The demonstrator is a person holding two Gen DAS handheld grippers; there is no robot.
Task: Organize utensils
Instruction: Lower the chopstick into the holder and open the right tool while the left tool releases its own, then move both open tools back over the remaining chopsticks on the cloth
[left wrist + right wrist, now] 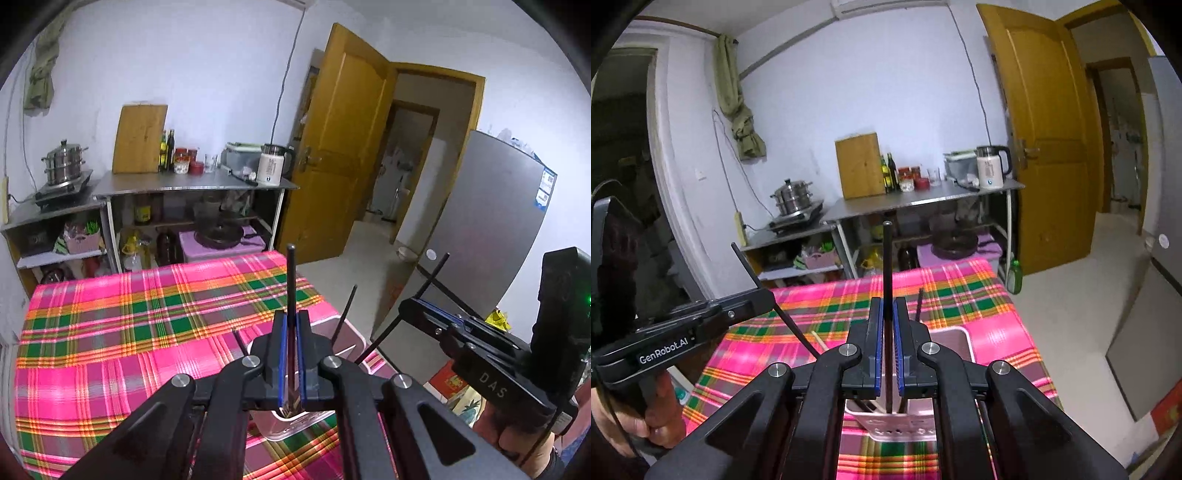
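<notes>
Left hand-held gripper (291,325) clenched on black chopstick (291,280), right hand-held gripper (888,317) likewise

White walls (849,74), open wooden door (343,140), steel counter (192,182), pale floor (1071,295).

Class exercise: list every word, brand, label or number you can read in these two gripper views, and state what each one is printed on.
"DAS": on the right gripper, seen from the left wrist.
"GenRobot.AI": on the left gripper, seen from the right wrist.
Blue stickers on the fridge: too small to read.
Markings on the white kettle and the jar labels: blurred, unreadable.
</notes>
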